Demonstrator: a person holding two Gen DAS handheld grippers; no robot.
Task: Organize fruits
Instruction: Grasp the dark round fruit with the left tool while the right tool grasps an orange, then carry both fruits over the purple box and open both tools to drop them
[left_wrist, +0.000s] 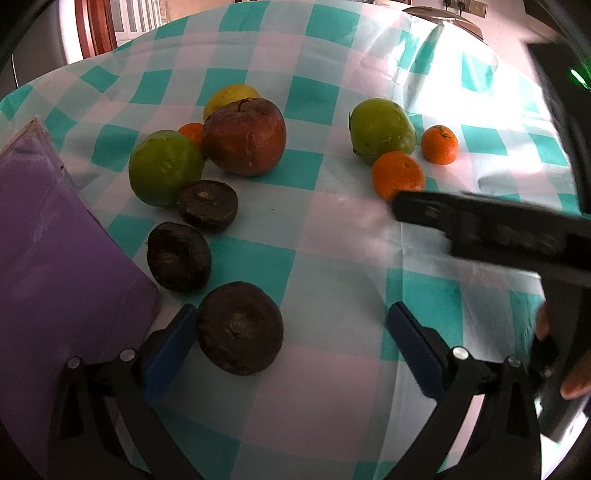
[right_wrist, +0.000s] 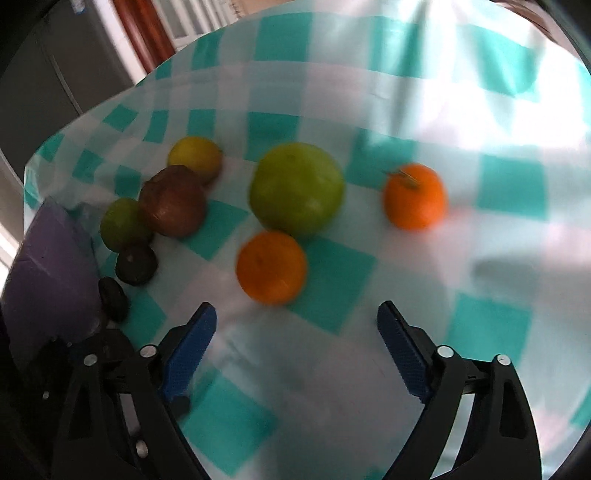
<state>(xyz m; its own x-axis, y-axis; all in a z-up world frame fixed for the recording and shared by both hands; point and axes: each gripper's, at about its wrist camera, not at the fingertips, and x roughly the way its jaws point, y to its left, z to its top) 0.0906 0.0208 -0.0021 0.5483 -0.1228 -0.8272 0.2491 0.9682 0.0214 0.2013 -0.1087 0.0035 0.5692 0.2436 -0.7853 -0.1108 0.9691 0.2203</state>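
Fruit lies on a teal-checked tablecloth (left_wrist: 332, 258). The left cluster has a yellow fruit (left_wrist: 231, 98), a wrinkled red-brown apple (left_wrist: 245, 136), a green fruit (left_wrist: 164, 166), a small orange (left_wrist: 192, 133) and three dark brown fruits (left_wrist: 207, 205). To the right sit a green fruit (right_wrist: 295, 188), an orange (right_wrist: 271, 266) and a mandarin (right_wrist: 413, 195). My left gripper (left_wrist: 293, 308) is open, with the nearest dark brown fruit (left_wrist: 240, 328) against its left pad. My right gripper (right_wrist: 295, 306) is open just short of the orange, nothing between its pads.
A purple box (left_wrist: 44, 240) stands at the left edge of the table, close to the dark fruits. A hand (left_wrist: 576, 384) on the right tool shows at the far right. A wooden door frame (right_wrist: 140, 33) lies beyond the table's far edge.
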